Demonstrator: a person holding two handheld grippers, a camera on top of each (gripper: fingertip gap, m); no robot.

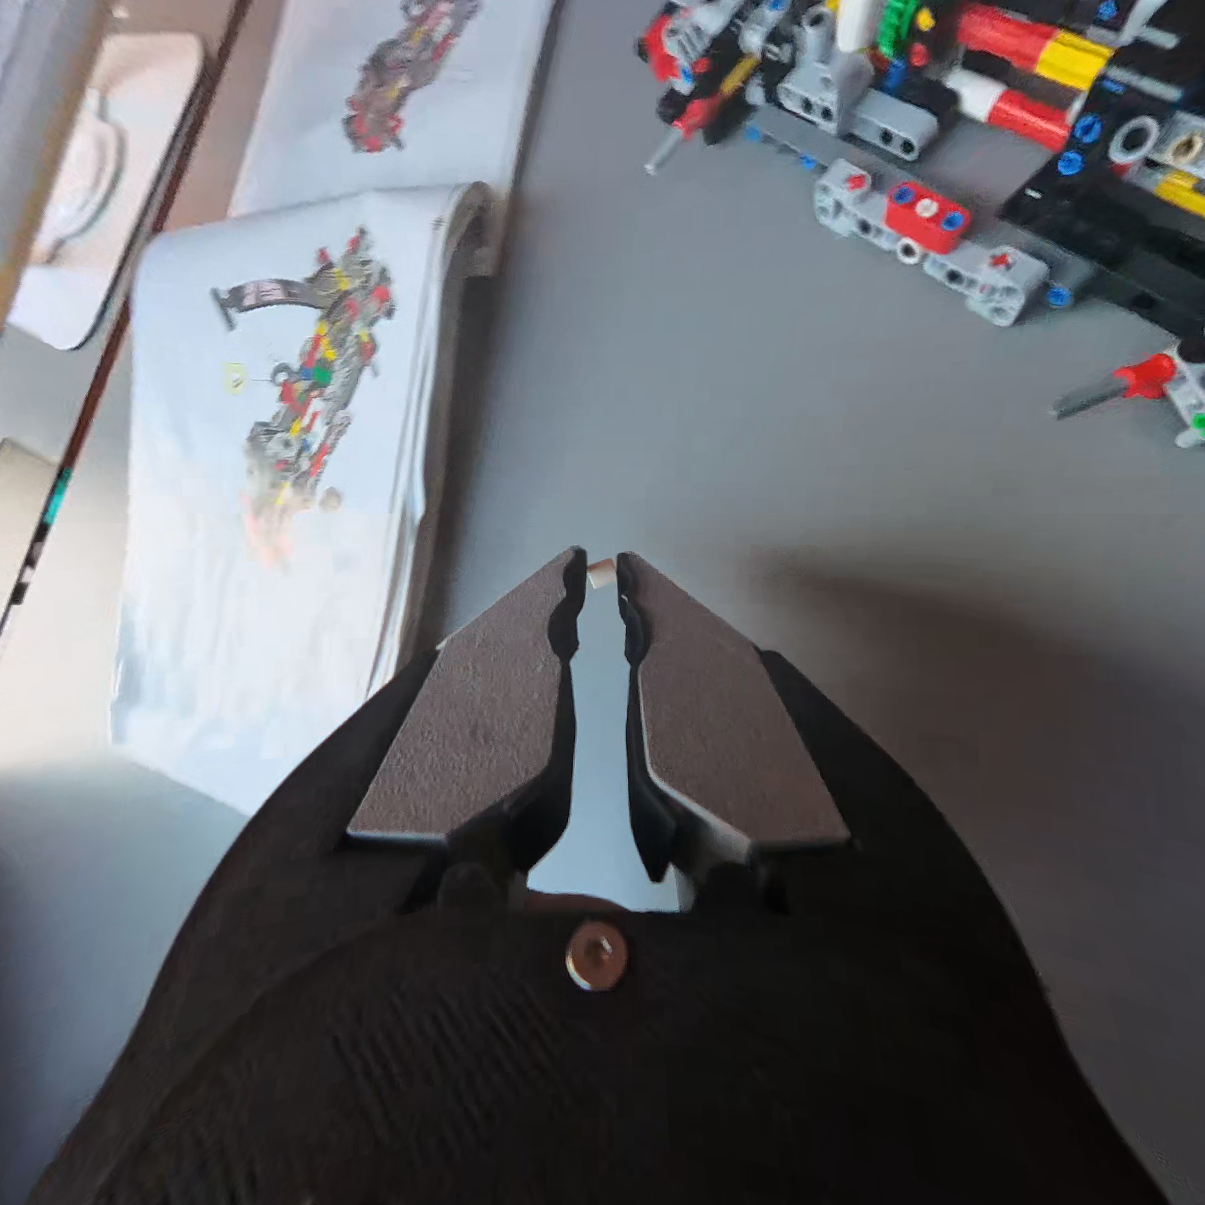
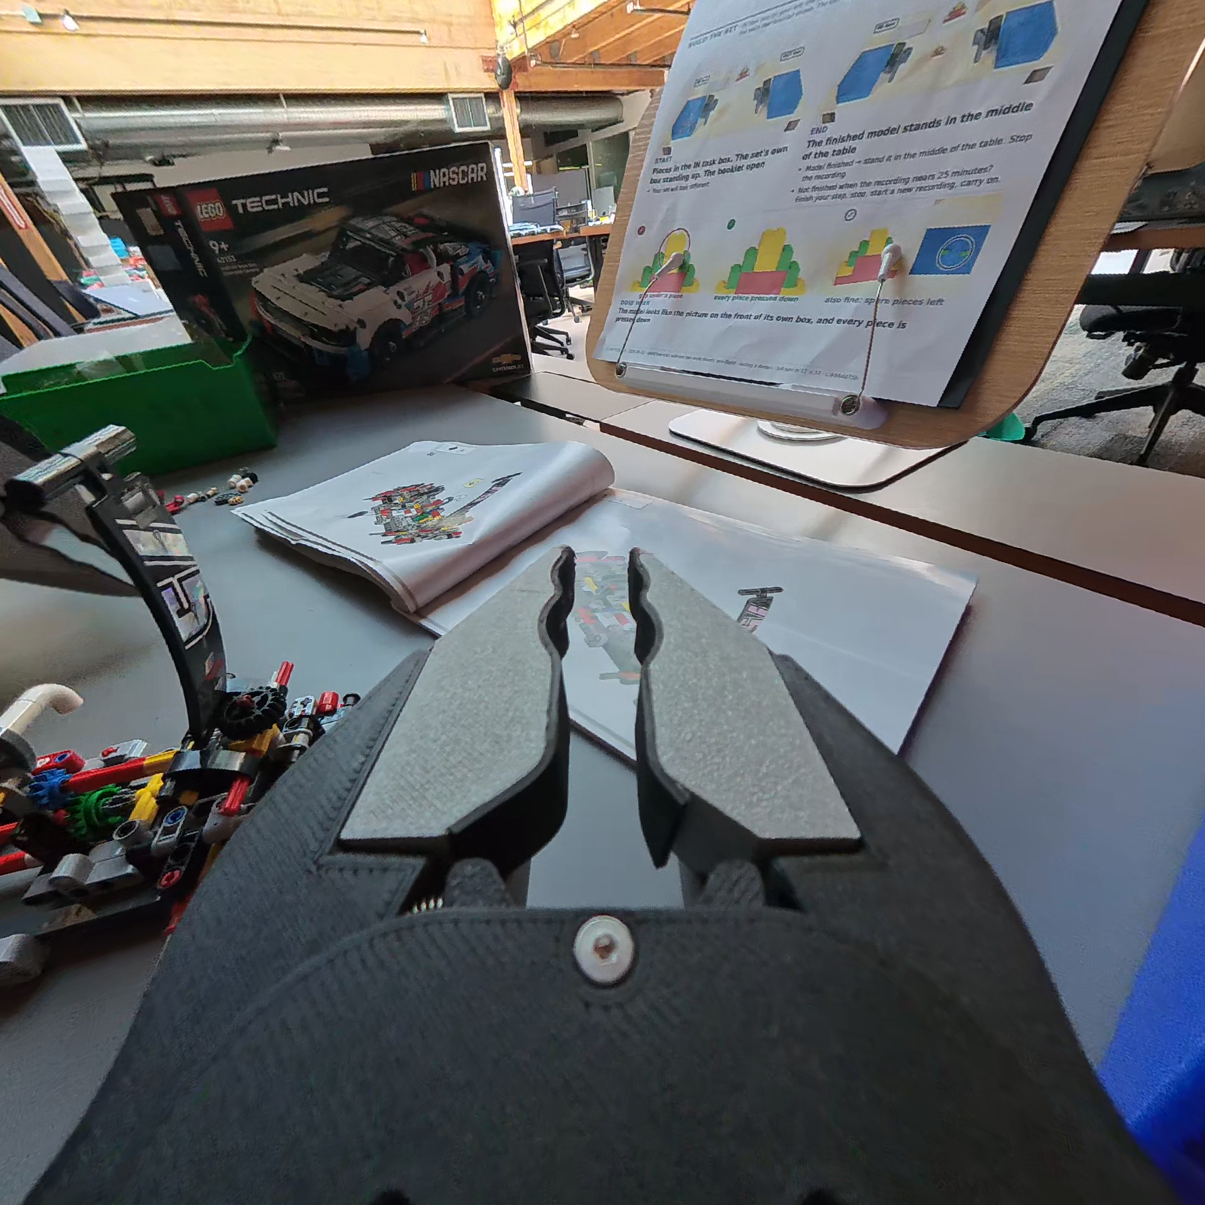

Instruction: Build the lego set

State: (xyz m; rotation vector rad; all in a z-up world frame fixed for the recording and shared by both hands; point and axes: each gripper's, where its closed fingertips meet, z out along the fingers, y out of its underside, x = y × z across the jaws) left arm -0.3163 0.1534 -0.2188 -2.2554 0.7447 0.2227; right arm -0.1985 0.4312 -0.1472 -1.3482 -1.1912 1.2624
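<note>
My left gripper (image 1: 601, 566) is shut on a small tan brick piece (image 1: 601, 575), pinched at the very fingertips above the grey table (image 1: 750, 424). The open instruction booklet (image 1: 274, 456) lies to its left, and the partly built brick car model (image 1: 978, 130) stands at the far right. My right gripper (image 2: 601, 559) is open with nothing between its fingers, held above the right page of the booklet (image 2: 815, 619). The brick car model (image 2: 130, 795) with its curved black panel (image 2: 176, 600) is at this gripper's left.
A green bin (image 2: 137, 404) and the set's box (image 2: 339, 267) stand at the back left, with several small loose pieces (image 2: 222, 492) before them. A wooden stand with an instruction sheet (image 2: 847, 228) is at the back right. A blue bin (image 2: 1167, 1056) is at the near right.
</note>
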